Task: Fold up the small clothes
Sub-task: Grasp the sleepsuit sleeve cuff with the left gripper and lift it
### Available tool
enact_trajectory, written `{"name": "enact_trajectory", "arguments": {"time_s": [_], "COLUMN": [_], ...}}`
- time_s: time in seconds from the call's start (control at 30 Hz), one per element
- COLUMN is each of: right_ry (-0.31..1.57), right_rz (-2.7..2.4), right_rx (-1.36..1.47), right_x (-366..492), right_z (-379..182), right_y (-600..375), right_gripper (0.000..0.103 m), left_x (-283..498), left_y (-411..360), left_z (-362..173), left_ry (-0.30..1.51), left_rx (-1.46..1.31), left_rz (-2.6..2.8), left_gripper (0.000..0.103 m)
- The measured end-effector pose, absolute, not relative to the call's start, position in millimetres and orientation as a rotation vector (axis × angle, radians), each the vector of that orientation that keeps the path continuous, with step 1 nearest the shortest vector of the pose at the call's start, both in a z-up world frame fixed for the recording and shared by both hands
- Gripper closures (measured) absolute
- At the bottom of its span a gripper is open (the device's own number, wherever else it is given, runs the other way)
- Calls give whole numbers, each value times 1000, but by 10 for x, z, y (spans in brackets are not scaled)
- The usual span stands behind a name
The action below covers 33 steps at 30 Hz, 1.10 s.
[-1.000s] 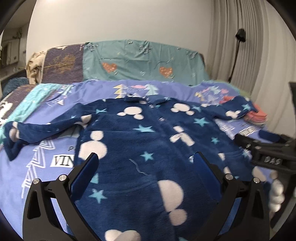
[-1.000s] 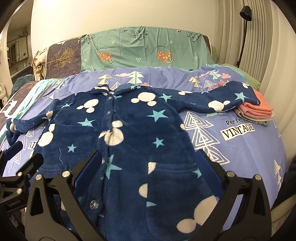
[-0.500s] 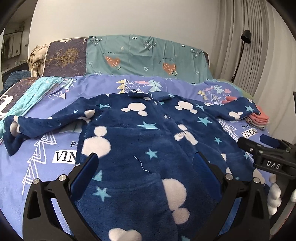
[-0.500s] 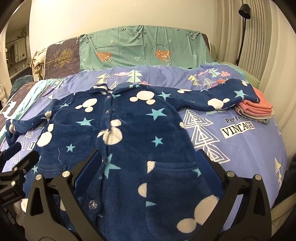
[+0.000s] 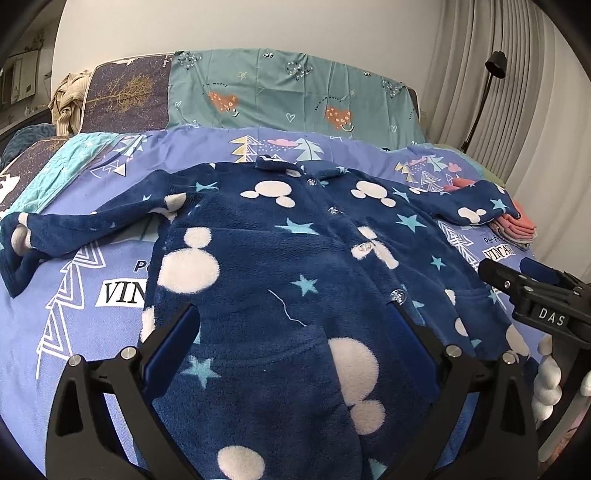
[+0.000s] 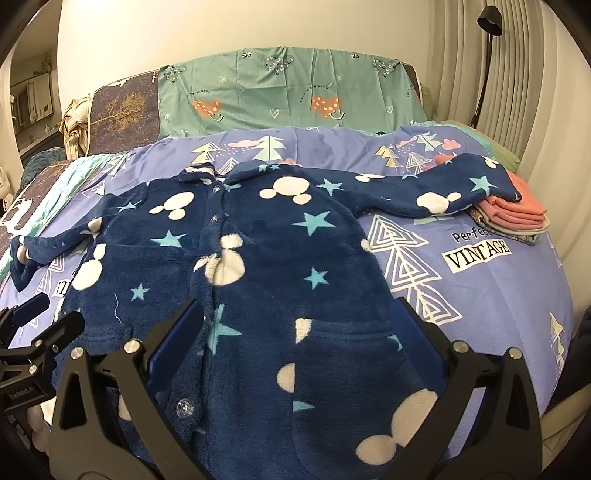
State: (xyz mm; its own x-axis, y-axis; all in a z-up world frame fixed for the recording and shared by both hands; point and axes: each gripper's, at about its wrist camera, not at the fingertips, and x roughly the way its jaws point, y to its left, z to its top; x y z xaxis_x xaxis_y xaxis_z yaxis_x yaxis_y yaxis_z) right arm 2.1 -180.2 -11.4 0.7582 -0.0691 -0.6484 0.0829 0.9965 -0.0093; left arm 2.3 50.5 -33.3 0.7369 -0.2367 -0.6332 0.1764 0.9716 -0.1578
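Observation:
A navy fleece child's robe (image 5: 280, 258) (image 6: 280, 258) with white mouse heads and teal stars lies flat and buttoned on the bed, both sleeves spread outward. My left gripper (image 5: 295, 325) hovers open above its lower left part, nothing between the fingers. Over the lower right part my right gripper (image 6: 299, 325) is open too and empty. The right gripper (image 5: 517, 284) also shows at the right edge of the left wrist view, and the left gripper (image 6: 44, 321) at the left edge of the right wrist view. The robe's right sleeve end (image 6: 491, 181) rests on a stack of folded clothes.
A periwinkle bedspread (image 6: 498, 295) with tree prints covers the bed. Folded pink and grey clothes (image 6: 517, 214) are stacked at the right edge. Teal and dark pillows (image 5: 288, 92) stand against the wall. A black lamp (image 6: 487, 22) and curtains (image 5: 535, 129) are at right.
Both grippers have risen and tilted a little, so the robe sits lower and flatter in view. The robe has not moved and nothing was grasped.

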Motion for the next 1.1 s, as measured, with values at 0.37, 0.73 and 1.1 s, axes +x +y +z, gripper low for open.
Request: {"name": "enact_trajectory", "arguments": {"time_s": [0.37,0.73,1.1], "right_ry": [732,762,776], "right_rz": [-93,-110,-138], "right_rx": [5,-12,-26], "right_x": [68,202,410], "right_z": [-190,-317,-346], "right_y": [-1832,-1810,-1864], "right_gripper": [2,2,2], "left_x": [306,1104,1482], "left_y": [1573,3370,4101], "left_z": [-87,-231,-843], "left_ry": [666,763,914], "left_rx": [-294,-818,-1090], "left_rz": [-17,382,587], "left_gripper": [11,19,63]}}
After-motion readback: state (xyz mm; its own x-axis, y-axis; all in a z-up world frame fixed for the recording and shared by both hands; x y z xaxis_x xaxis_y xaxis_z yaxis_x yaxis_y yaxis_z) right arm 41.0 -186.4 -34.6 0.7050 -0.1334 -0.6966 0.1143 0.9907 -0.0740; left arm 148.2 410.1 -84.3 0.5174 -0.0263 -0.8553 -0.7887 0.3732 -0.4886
